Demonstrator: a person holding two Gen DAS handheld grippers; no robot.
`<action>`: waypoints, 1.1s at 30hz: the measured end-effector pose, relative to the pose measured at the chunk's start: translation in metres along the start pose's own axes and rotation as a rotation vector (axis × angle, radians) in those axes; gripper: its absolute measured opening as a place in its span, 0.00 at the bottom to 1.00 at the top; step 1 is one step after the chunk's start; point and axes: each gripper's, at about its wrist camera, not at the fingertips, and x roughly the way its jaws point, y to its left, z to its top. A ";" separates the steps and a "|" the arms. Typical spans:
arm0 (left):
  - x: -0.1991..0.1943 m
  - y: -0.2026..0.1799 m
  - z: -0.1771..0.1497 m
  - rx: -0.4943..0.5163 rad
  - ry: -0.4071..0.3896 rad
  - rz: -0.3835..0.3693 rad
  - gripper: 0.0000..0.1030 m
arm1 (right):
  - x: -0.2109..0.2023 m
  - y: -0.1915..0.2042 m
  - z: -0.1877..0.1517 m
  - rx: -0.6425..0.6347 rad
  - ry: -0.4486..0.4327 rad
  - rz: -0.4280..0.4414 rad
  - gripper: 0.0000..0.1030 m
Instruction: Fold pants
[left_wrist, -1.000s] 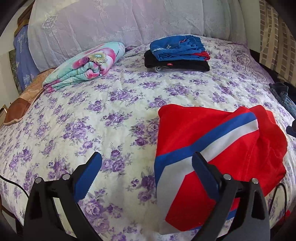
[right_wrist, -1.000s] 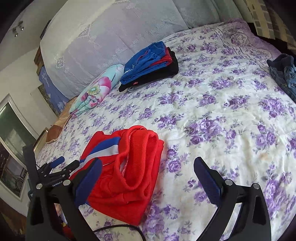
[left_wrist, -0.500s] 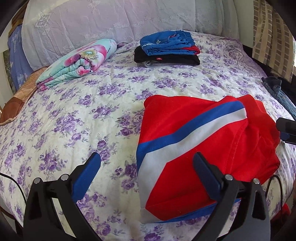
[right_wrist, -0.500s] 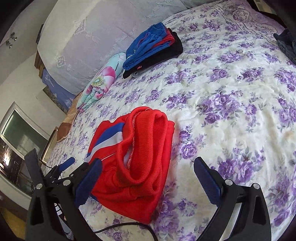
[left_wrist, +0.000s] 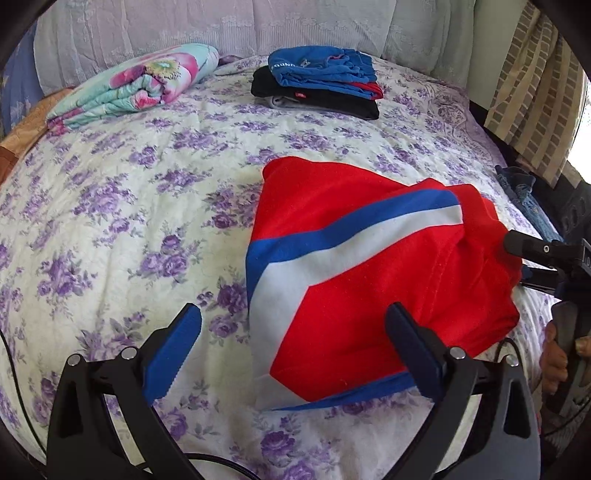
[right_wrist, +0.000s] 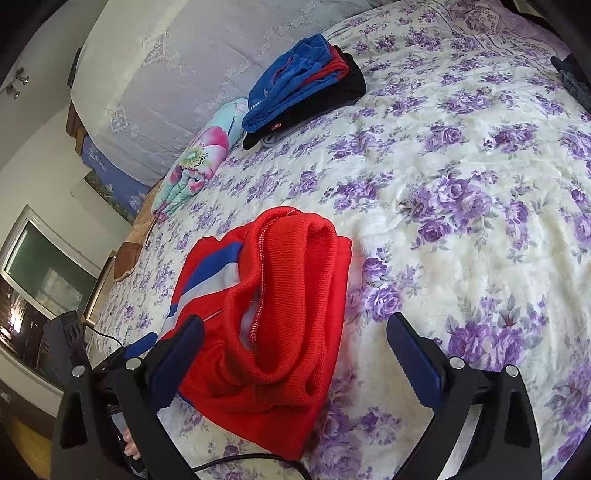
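Pants (left_wrist: 369, 258) lie folded; both grippers' jaws spread wide, empty; stack's (left_wrist: 321, 79) lettering unreadable.

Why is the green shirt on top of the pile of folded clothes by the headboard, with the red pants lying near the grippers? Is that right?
Not quite. The top piece of the folded pile is blue, not green; the left wrist view shows it clearly. The rest holds: the pile sits by the headboard, and the red pants lie near the grippers.

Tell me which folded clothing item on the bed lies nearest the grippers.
The red pants with a blue-and-white stripe, directly before both open grippers; the blue-and-black stack lies far back.
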 end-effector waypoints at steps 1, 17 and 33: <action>0.002 0.003 0.000 -0.013 0.011 -0.021 0.95 | 0.000 0.000 0.000 -0.001 -0.002 0.003 0.96; 0.017 0.006 0.004 -0.072 0.053 -0.138 0.95 | 0.017 0.000 0.002 0.001 -0.001 0.051 0.92; 0.012 -0.003 0.010 -0.030 0.029 -0.193 0.63 | 0.024 0.004 -0.004 -0.037 0.035 0.075 0.57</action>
